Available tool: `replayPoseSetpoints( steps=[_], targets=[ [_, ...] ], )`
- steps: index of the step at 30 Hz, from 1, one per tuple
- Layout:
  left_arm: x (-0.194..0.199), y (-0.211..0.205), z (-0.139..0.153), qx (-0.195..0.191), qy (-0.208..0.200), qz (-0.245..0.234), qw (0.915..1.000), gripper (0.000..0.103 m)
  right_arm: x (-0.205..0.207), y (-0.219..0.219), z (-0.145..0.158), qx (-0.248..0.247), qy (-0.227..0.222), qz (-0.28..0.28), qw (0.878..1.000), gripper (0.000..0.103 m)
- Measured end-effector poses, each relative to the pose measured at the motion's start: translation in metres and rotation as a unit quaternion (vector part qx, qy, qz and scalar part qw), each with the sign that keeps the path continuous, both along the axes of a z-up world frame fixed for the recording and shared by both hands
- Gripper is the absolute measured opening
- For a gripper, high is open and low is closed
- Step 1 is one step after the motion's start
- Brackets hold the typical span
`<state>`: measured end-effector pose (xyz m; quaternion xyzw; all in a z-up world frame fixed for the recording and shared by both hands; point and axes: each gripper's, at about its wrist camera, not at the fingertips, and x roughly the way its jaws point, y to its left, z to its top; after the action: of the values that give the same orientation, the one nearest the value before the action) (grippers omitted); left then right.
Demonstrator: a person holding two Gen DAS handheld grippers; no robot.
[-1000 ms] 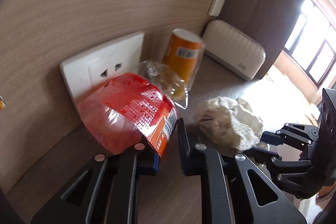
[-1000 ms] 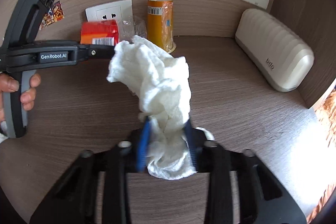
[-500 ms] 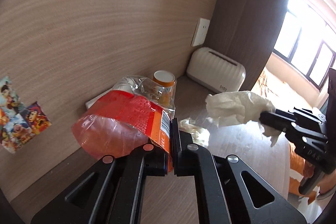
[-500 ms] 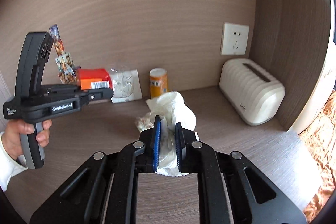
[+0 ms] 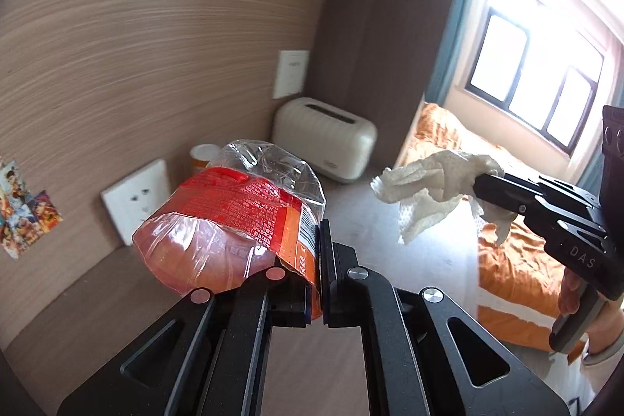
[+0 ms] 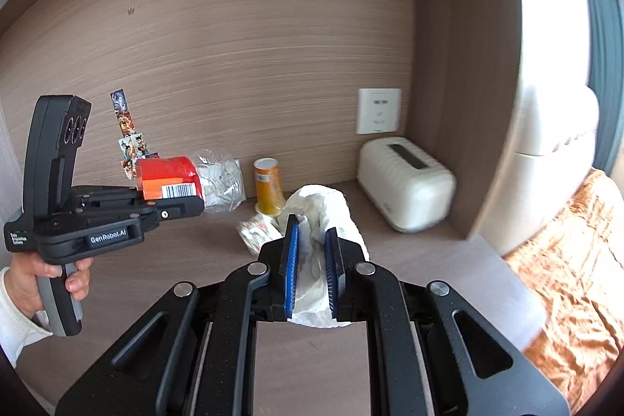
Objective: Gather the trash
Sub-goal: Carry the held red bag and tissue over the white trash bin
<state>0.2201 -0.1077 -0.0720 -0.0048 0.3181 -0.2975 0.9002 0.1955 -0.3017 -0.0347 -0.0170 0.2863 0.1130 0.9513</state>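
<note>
Left to right: stickers (image 6: pixel 130 139) are showing on the wood-grain wall, a wall socket (image 5: pixel 136 197) is sitting low behind the desk (image 6: pixel 202 260), an orange cup (image 6: pixel 268 190) is standing beside a second crumpled wrapper (image 6: pixel 259 231), and a white ribbed box (image 6: pixel 405 190) is occupying the corner. The left gripper (image 5: pixel 318 256), raised level above the desk, is pinching the red plastic wrapper (image 5: pixel 234 221) between nearly closed jaws. The right gripper (image 6: pixel 312 252), held alongside it, is clamping a crumpled white tissue (image 6: pixel 323 217) in narrowly parted blue pads (image 6: pixel 291 260).
</note>
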Motion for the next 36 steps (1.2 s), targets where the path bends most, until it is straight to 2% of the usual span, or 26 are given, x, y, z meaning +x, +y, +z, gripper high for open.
replayPoseSetpoints(
  steps=[5, 10, 16, 21, 25, 29, 33, 36],
  targets=[
    [-0.035, -0.051, -0.001, -0.005, 0.011, -0.053, 0.9985, 0.003, -0.047, -0.039, 0.004, -0.002, 0.004, -0.044, 0.999, 0.014],
    [-0.071, -0.113, -0.011, -0.003, 0.027, -0.113, 0.9932, 0.003, -0.1, -0.08, 0.003, -0.007, 0.019, -0.092, 0.996, 0.014],
    [-0.126, -0.184, -0.032, 0.009, 0.049, -0.187, 0.9811, 0.003, -0.158, -0.126, -0.012, -0.008, 0.05, -0.145, 0.988, 0.014],
    [-0.162, -0.242, -0.062, 0.025, 0.074, -0.241, 0.9674, 0.003, -0.201, -0.16, -0.036, 0.003, 0.08, -0.189, 0.979, 0.014],
    [-0.184, -0.277, -0.094, 0.047, 0.098, -0.274, 0.9555, 0.003, -0.227, -0.184, -0.063, 0.014, 0.108, -0.223, 0.969, 0.014],
    [-0.195, -0.306, -0.141, 0.078, 0.126, -0.298, 0.943, 0.003, -0.246, -0.205, -0.096, 0.033, 0.138, -0.252, 0.957, 0.014],
    [-0.203, -0.326, -0.195, 0.115, 0.156, -0.313, 0.9297, 0.003, -0.259, -0.222, -0.143, 0.055, 0.176, -0.276, 0.943, 0.014],
    [-0.215, -0.336, -0.237, 0.152, 0.165, -0.325, 0.9186, 0.003, -0.265, -0.231, -0.19, 0.071, 0.204, -0.29, 0.932, 0.014]
  ],
)
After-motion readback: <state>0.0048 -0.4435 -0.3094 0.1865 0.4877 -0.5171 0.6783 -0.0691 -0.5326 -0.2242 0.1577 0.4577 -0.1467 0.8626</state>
